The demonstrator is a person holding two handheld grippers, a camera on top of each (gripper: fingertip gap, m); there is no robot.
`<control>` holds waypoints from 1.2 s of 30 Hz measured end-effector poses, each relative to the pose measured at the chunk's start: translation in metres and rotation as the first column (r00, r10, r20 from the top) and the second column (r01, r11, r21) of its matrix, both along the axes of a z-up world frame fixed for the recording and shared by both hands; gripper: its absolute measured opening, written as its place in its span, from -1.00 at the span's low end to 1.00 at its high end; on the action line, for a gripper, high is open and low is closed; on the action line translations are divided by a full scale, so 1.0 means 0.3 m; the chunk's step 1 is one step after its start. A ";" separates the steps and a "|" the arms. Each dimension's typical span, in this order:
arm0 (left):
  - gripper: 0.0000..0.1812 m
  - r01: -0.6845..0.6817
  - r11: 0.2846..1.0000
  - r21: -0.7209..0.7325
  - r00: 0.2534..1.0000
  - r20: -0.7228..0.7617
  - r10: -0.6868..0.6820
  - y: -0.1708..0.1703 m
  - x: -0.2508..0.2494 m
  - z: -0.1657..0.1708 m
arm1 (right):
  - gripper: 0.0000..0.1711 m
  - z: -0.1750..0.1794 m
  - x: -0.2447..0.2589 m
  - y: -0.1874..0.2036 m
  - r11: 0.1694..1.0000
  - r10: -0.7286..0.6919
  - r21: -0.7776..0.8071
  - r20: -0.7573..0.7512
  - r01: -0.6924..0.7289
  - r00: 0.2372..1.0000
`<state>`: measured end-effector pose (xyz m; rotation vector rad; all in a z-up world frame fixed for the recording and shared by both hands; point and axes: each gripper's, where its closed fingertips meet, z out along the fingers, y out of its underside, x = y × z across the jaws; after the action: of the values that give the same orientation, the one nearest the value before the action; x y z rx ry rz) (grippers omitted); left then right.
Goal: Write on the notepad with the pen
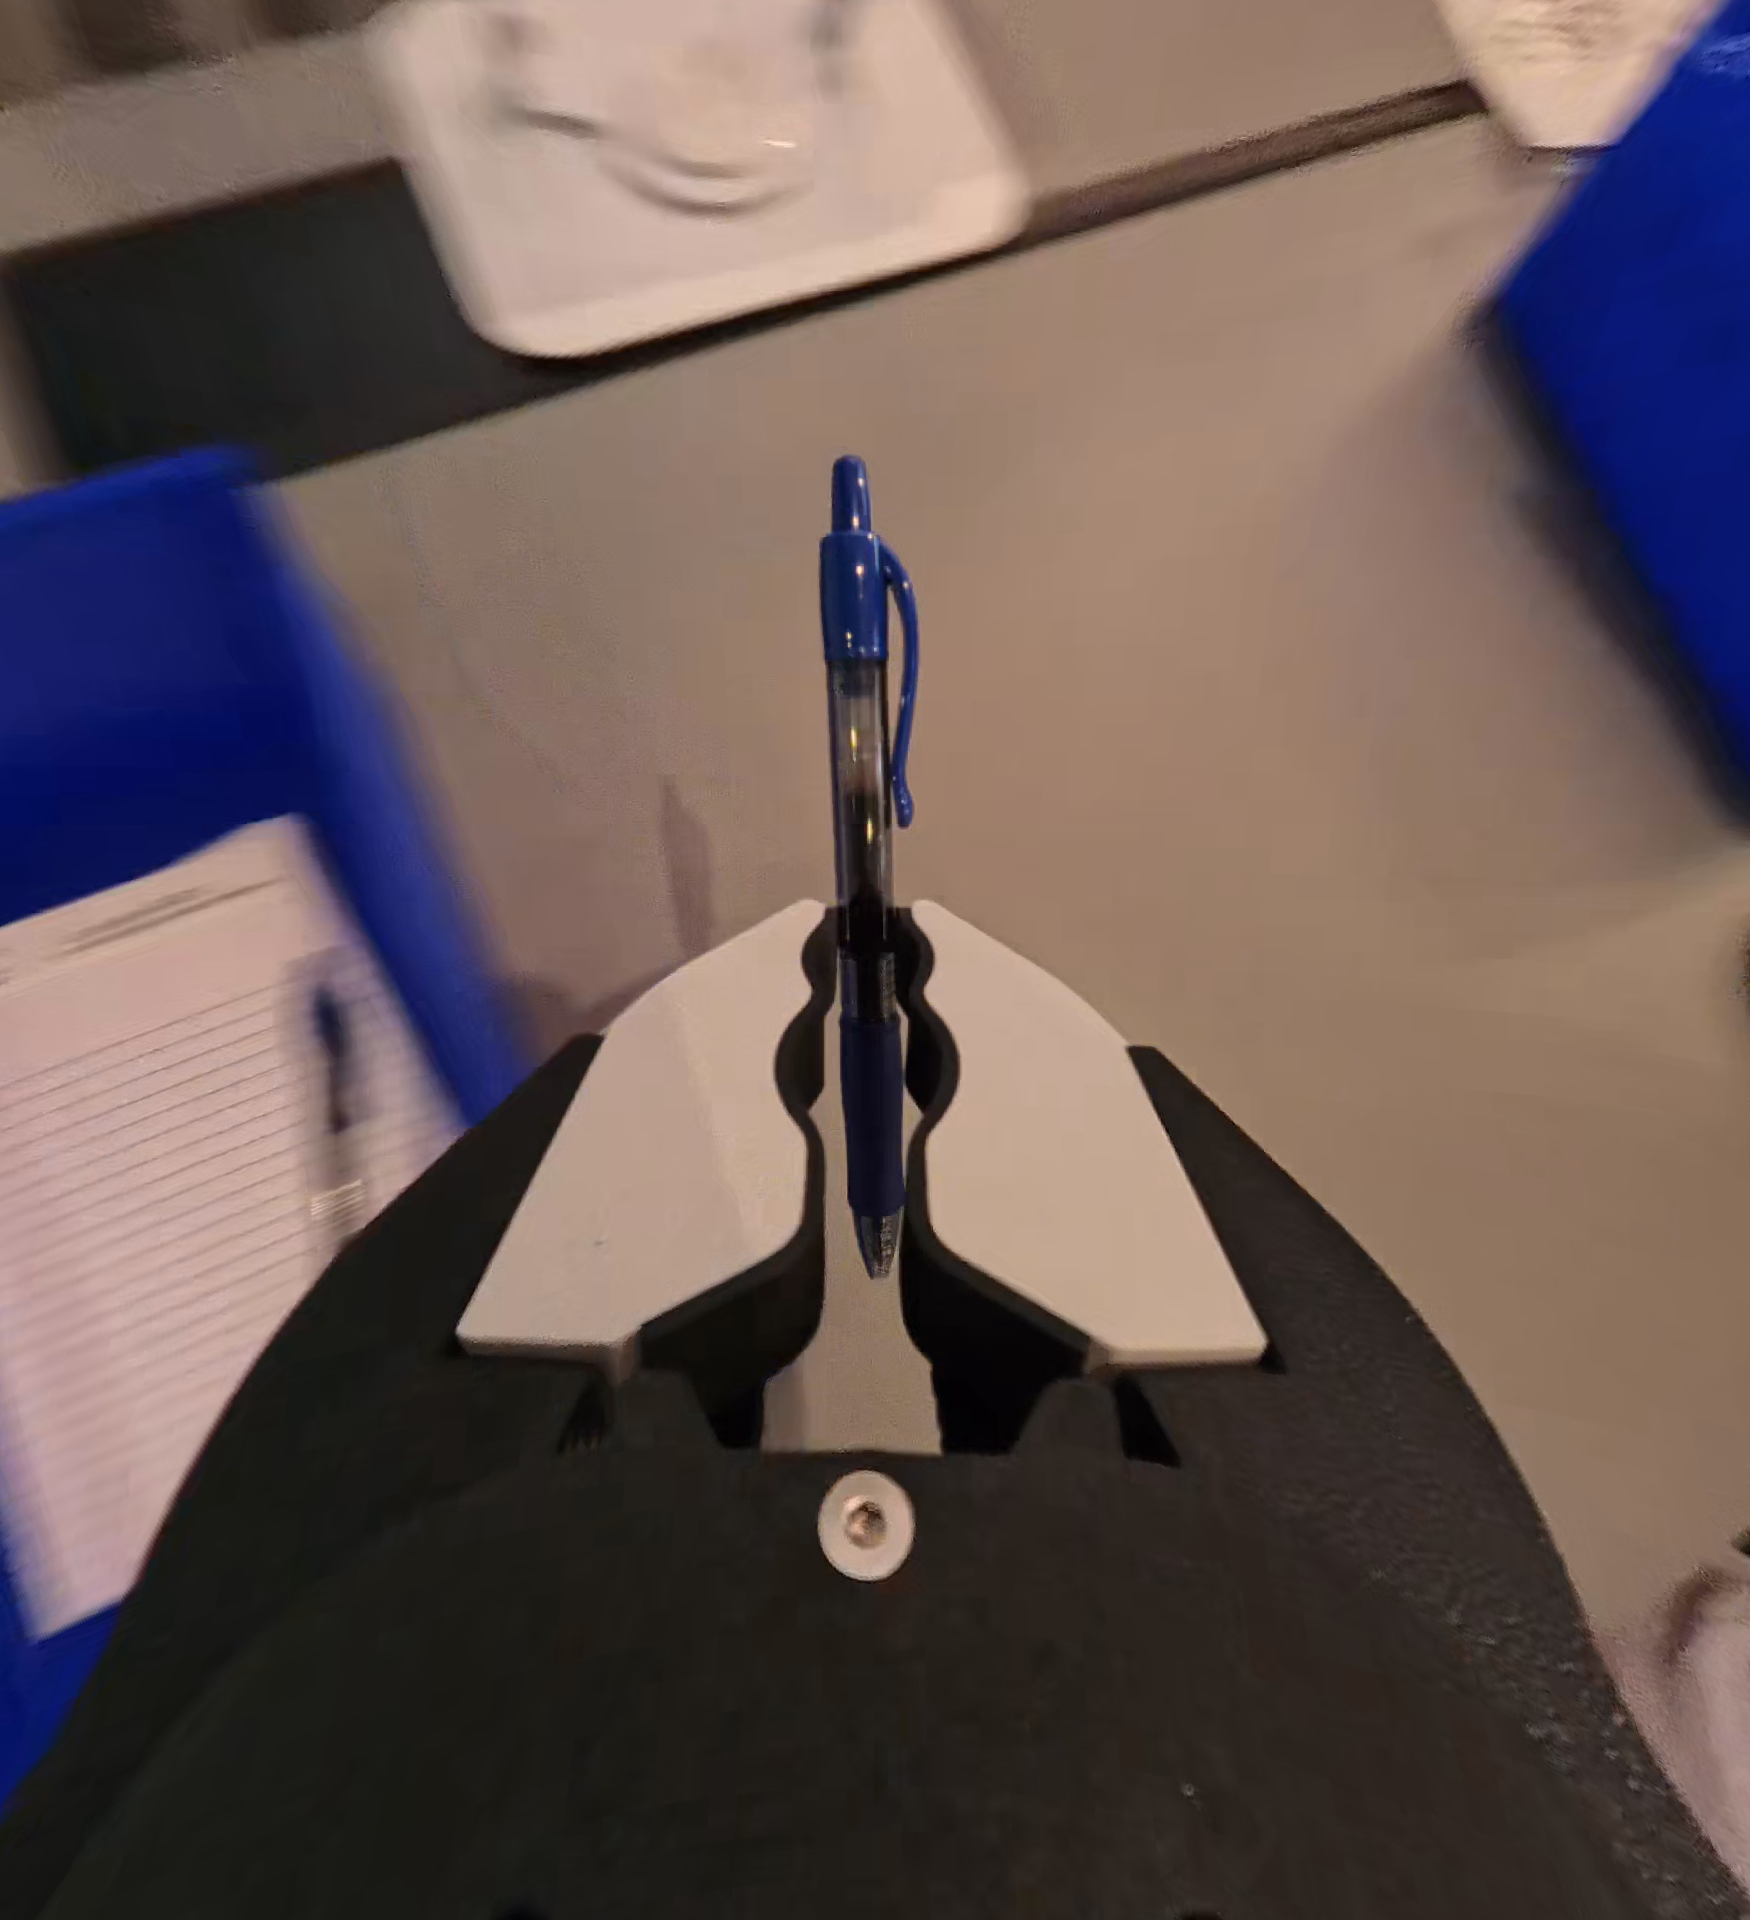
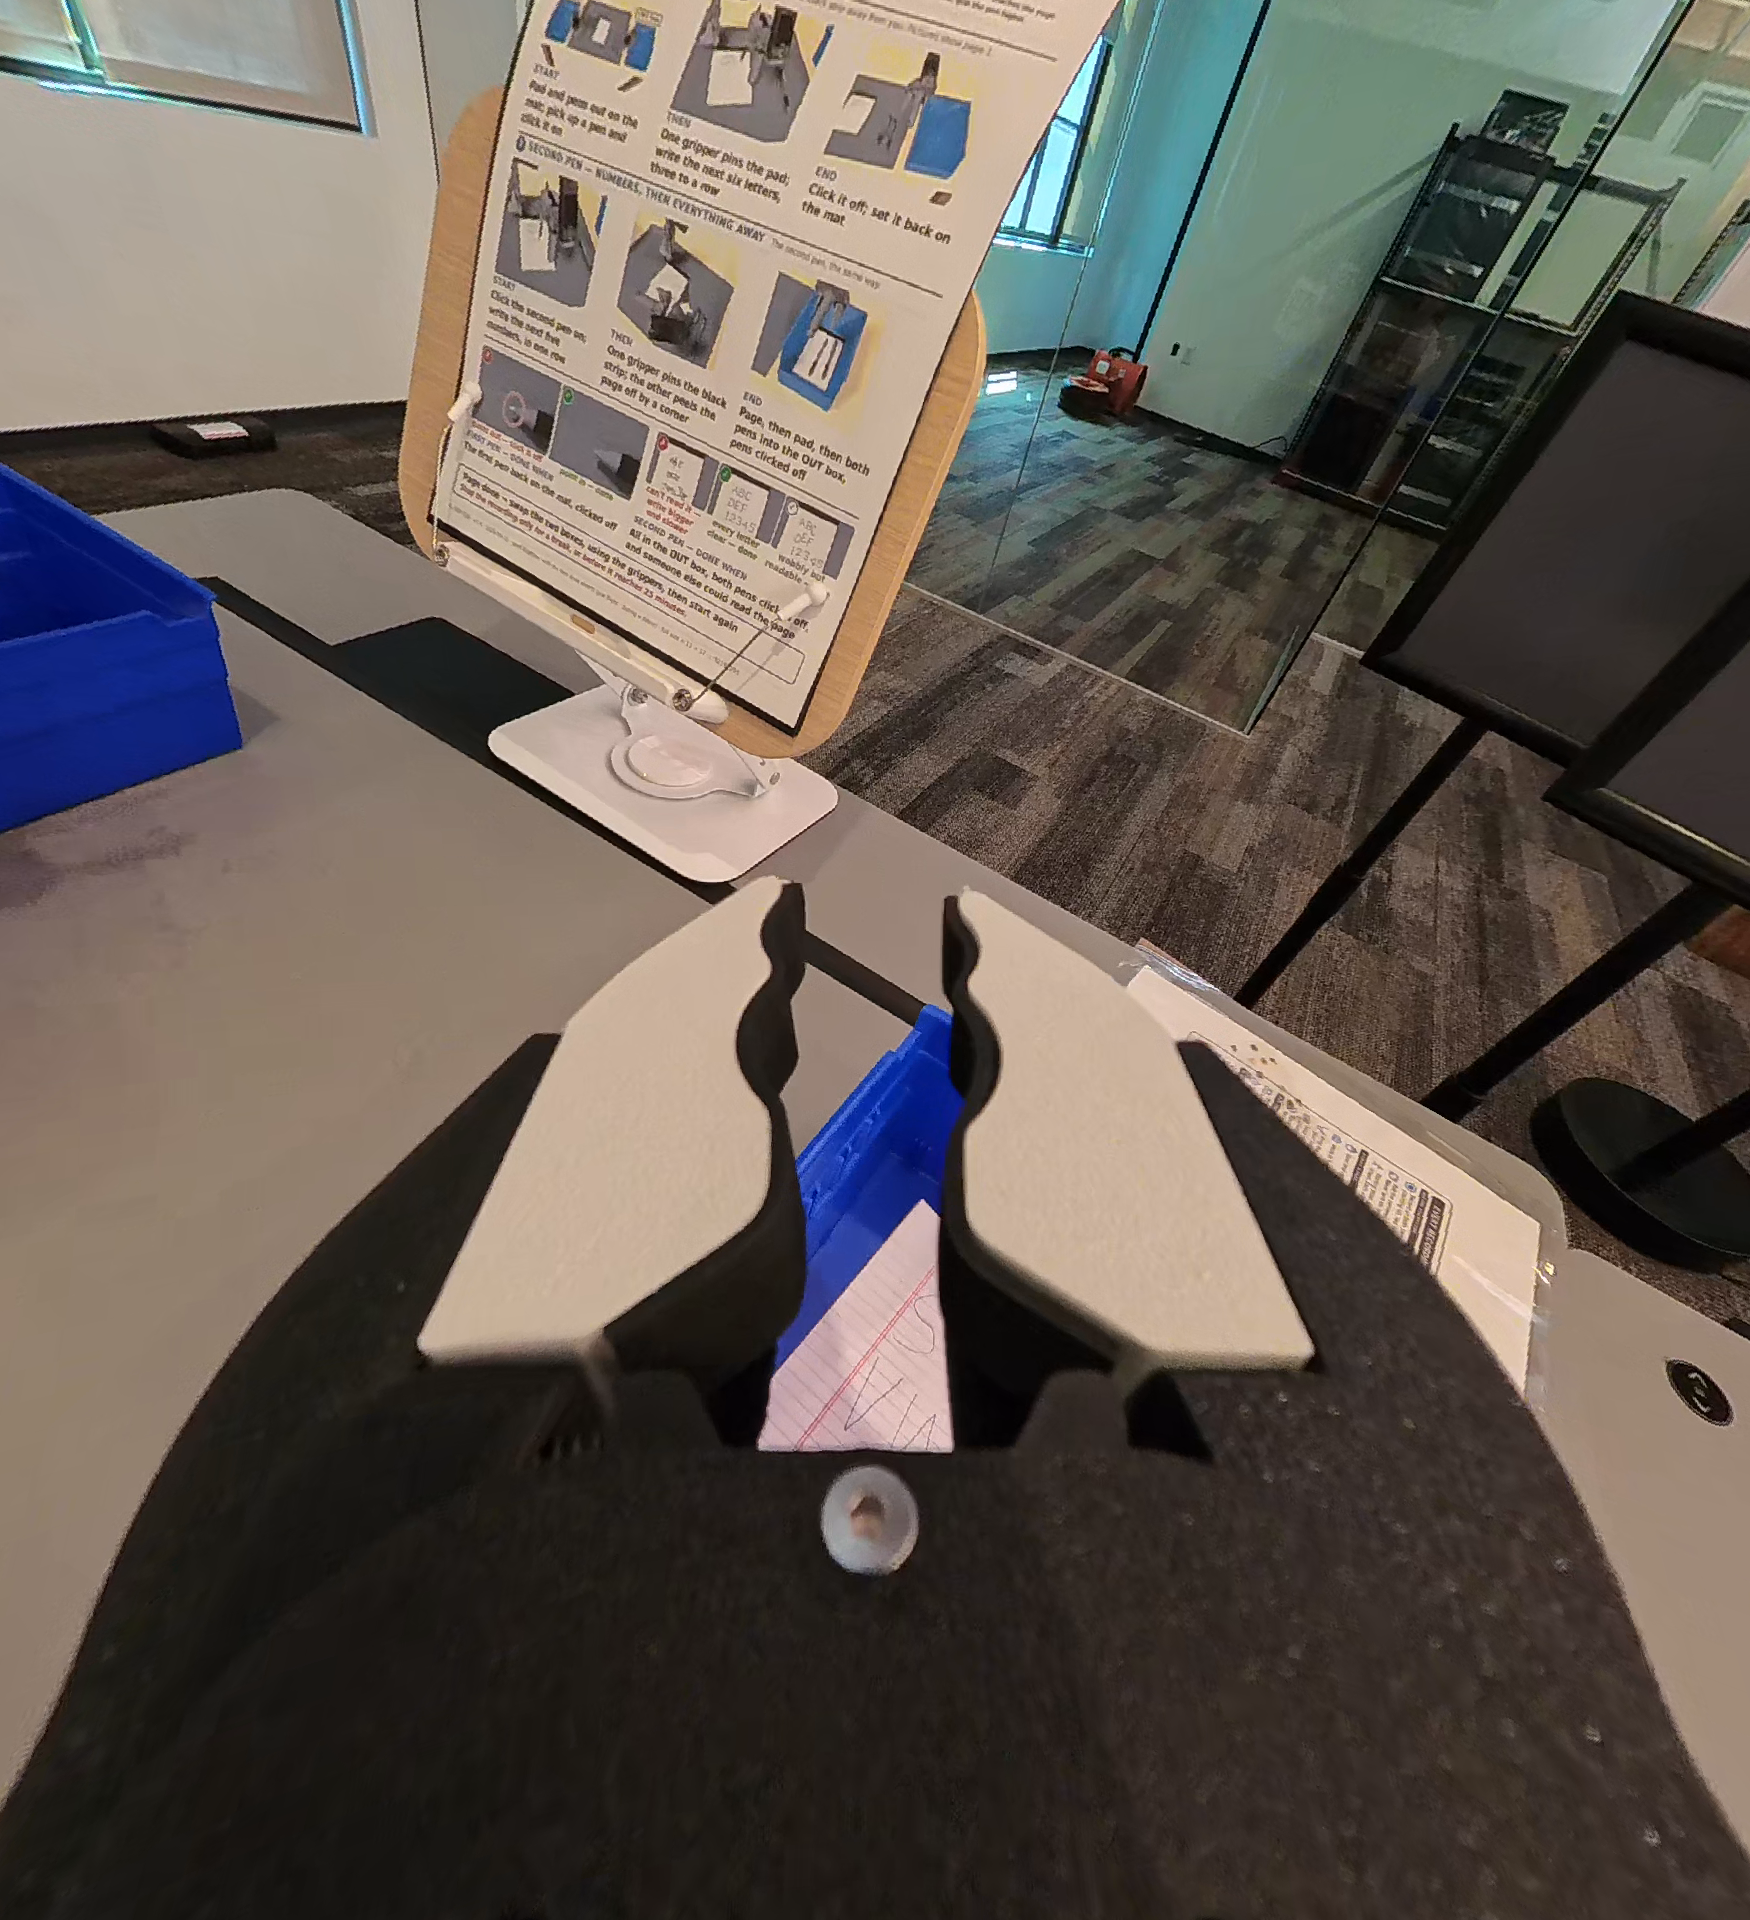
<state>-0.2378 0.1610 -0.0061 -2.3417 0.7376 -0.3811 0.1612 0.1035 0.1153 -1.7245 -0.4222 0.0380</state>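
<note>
My left gripper [image 1: 866, 909] is shut on a blue click pen [image 1: 866, 727], gripping its clear barrel just above the rubber grip. The clicker end points away from me and the tip points back between the fingers. It is held above the grey table [image 1: 1162, 623]. A lined notepad [image 1: 123, 1195] lies in a blue bin [image 1: 123, 644] at the left, with a second pen [image 1: 331, 1049] on it, all blurred. My right gripper [image 2: 871, 904] is open and empty, above another blue bin [image 2: 881, 1132] that holds a lined sheet [image 2: 871, 1351] with writing on it.
A printed instruction sheet on a wooden stand [image 2: 705, 364] with a white base [image 2: 663, 800] stands at the table's far edge. A black mat [image 1: 227, 332] lies beside it. A blue bin [image 2: 50, 665] is at the left, a plastic-sleeved paper [image 2: 1370, 1174] at the right. Black sign stands [image 2: 1629, 571] are on the floor. The grippers' ends are close to 40 centimetres from one another.
</note>
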 end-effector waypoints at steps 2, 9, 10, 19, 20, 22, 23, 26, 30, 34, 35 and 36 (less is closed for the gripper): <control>-0.89 0.096 0.994 -0.050 0.994 0.055 -0.093 -0.088 0.224 -0.073 | -0.71 0.001 0.002 -0.004 1.000 -0.004 0.000 0.001 0.004 1.000; -0.90 0.174 0.945 -0.277 0.985 0.060 -0.164 -0.269 0.677 -0.373 | -0.70 0.001 -0.003 -0.012 1.000 -0.007 0.000 0.015 0.007 1.000; -0.90 0.153 0.947 -0.284 0.988 0.062 -0.141 -0.269 0.704 -0.388 | -0.70 0.001 -0.008 -0.011 1.000 -0.001 0.001 0.012 0.001 1.000; -0.89 -0.007 0.948 -0.317 0.999 0.039 0.020 -0.275 0.806 -0.457 | -0.69 -0.007 -0.031 0.003 0.998 0.057 0.000 -0.025 -0.057 0.998; -0.89 -0.014 0.947 -0.320 0.999 0.026 0.024 -0.282 0.814 -0.468 | -0.69 -0.009 -0.030 0.003 0.998 0.059 -0.002 -0.029 -0.059 0.998; -0.89 -0.032 0.947 -0.320 0.999 -0.001 0.033 -0.291 0.823 -0.480 | -0.69 -0.013 -0.023 -0.003 0.998 0.056 -0.009 -0.030 -0.056 0.998; -0.89 -0.038 0.946 -0.321 0.999 -0.012 0.036 -0.296 0.828 -0.483 | -0.69 -0.013 -0.020 -0.007 0.998 0.057 -0.009 -0.030 -0.058 0.998; -0.89 -0.049 0.952 -0.302 0.998 -0.059 0.032 -0.303 0.841 -0.485 | -0.69 -0.004 -0.018 -0.021 0.997 0.072 0.002 -0.051 -0.072 0.996; -0.89 -0.036 0.953 -0.300 0.997 -0.083 0.011 -0.322 0.869 -0.497 | -0.69 0.000 -0.009 -0.031 0.997 0.078 0.008 -0.068 -0.078 0.995; -0.89 -0.032 0.951 -0.306 0.996 -0.090 0.004 -0.325 0.876 -0.501 | -0.69 -0.003 0.005 -0.037 0.997 0.077 0.007 -0.080 -0.077 0.994; -0.89 -0.031 0.952 -0.306 0.996 -0.092 0.003 -0.325 0.877 -0.501 | -0.69 -0.004 0.010 -0.038 0.997 0.075 0.007 -0.084 -0.075 0.994; -0.89 -0.031 0.952 -0.305 0.996 -0.092 0.003 -0.325 0.877 -0.502 | -0.69 -0.004 0.015 -0.038 0.997 0.073 0.006 -0.087 -0.073 0.994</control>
<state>0.0254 0.0635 -0.1565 -2.6702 0.7445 -0.4086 0.1656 0.0920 0.1140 -1.6970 -0.4201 0.1649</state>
